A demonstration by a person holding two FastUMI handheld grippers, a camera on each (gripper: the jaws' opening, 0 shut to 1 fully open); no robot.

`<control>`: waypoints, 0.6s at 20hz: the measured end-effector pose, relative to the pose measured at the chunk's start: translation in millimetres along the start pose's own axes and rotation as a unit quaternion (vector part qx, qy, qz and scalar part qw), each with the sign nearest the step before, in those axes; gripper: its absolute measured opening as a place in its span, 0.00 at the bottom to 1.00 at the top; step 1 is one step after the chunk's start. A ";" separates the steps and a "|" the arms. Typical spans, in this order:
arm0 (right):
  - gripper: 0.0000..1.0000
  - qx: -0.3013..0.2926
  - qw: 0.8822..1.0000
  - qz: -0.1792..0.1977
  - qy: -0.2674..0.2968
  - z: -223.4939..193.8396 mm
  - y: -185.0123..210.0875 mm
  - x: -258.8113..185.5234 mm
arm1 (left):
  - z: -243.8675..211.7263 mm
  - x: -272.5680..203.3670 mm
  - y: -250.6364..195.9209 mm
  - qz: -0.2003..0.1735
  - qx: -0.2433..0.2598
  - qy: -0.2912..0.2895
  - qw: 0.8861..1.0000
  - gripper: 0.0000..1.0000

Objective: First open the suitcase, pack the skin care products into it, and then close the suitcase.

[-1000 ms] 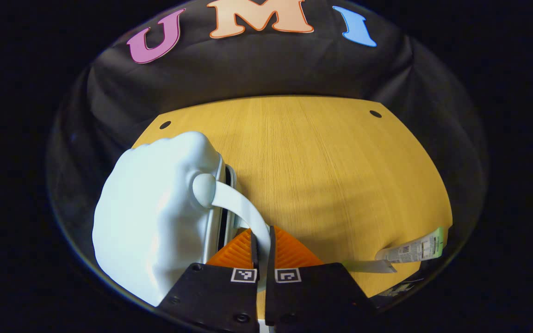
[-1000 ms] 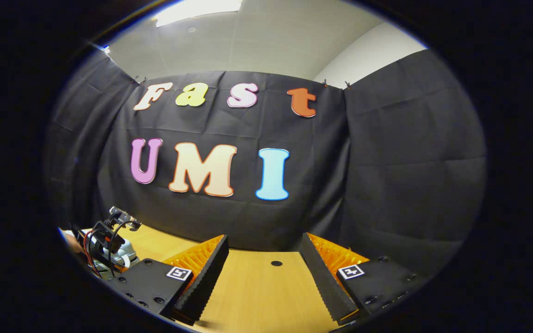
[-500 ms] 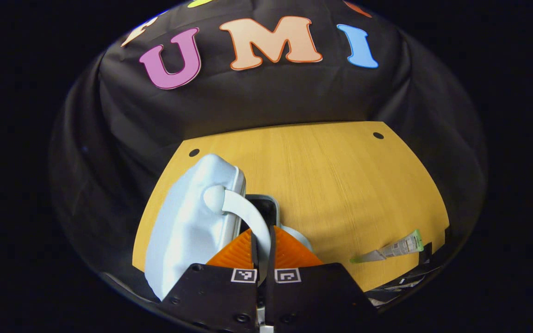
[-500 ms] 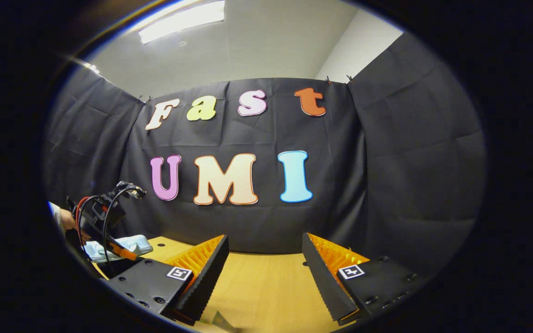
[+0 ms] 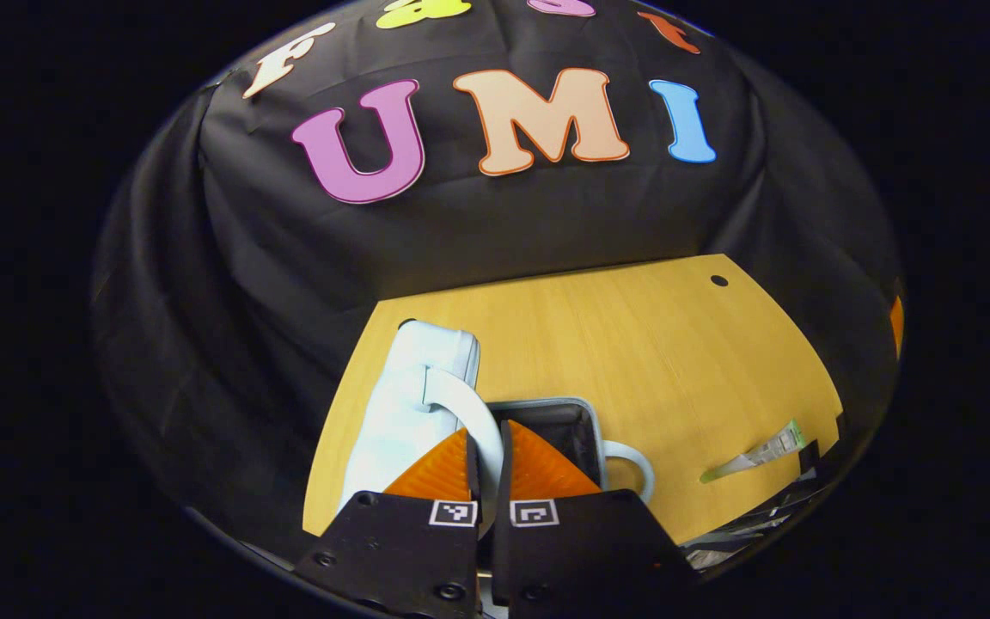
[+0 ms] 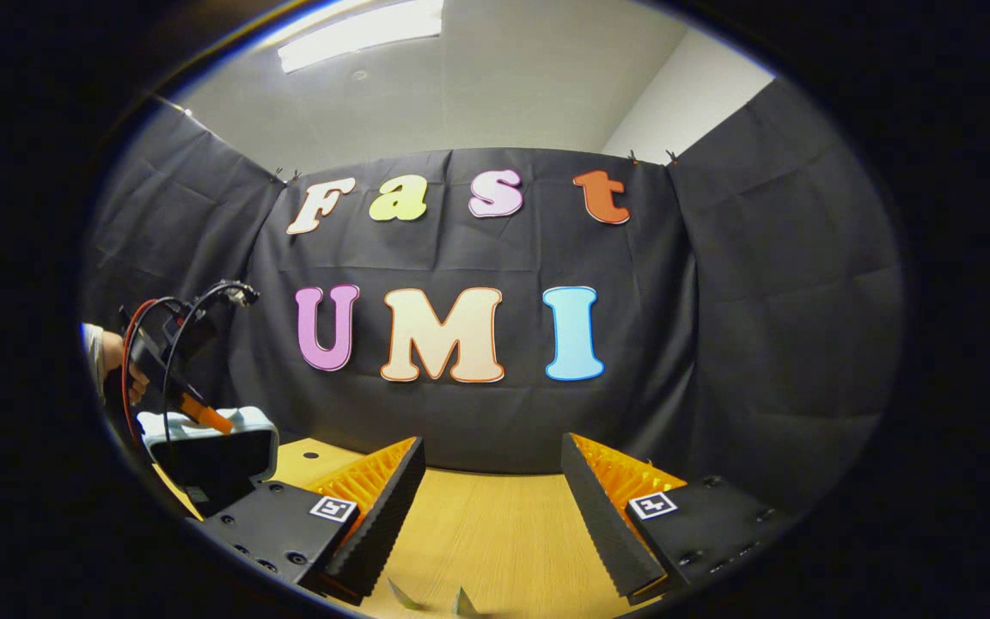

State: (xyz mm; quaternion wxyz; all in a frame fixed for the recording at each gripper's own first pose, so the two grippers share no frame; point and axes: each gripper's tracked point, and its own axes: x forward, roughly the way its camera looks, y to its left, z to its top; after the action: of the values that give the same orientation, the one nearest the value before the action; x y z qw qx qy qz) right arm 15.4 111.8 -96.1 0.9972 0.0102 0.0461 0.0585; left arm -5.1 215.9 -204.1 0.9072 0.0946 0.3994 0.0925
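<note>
We keep the left claw (image 5: pixel 488 447) clamped on the suitcase lid's handle (image 5: pixel 461 404), while the skincare tube (image 5: pixel 757 451) lies lengthwise at lower right, likely nearer the gaping right claw (image 6: pixel 491 499).

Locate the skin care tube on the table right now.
In the left gripper view the skin care tube lies flat on the wooden table near its right edge, apart from and right of the open suitcase.

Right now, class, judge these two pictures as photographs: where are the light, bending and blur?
Right gripper view: a ceiling light glares brightly, and the booth wall bows outward. Left gripper view: the table edge curves, and the tube near the rim looks small and soft.
</note>
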 end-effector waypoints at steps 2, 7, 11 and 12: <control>0.98 -0.001 1.000 0.000 -0.004 4.1 14.5 3.0 | 3.8 1.9 12.7 0.004 -0.008 -0.013 1.000 0.00; 0.98 0.000 1.000 -0.008 -0.011 3.9 48.5 14.8 | 9.5 4.9 40.0 -0.004 -0.026 -0.043 0.999 0.00; 0.98 -0.014 1.000 -0.023 -0.014 2.9 69.4 22.8 | 9.2 13.6 75.7 0.007 -0.035 -0.048 0.998 0.00; 0.98 -0.019 0.999 -0.026 -0.013 1.5 75.2 23.5 | 7.0 13.2 82.2 0.008 -0.046 -0.046 0.998 0.00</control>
State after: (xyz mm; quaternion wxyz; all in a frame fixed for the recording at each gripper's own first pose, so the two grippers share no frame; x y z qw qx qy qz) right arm 30.1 189.3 -94.8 0.9989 -0.0092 0.0325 0.0336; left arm 1.2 297.8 -188.7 0.9273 0.0605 0.3515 0.1135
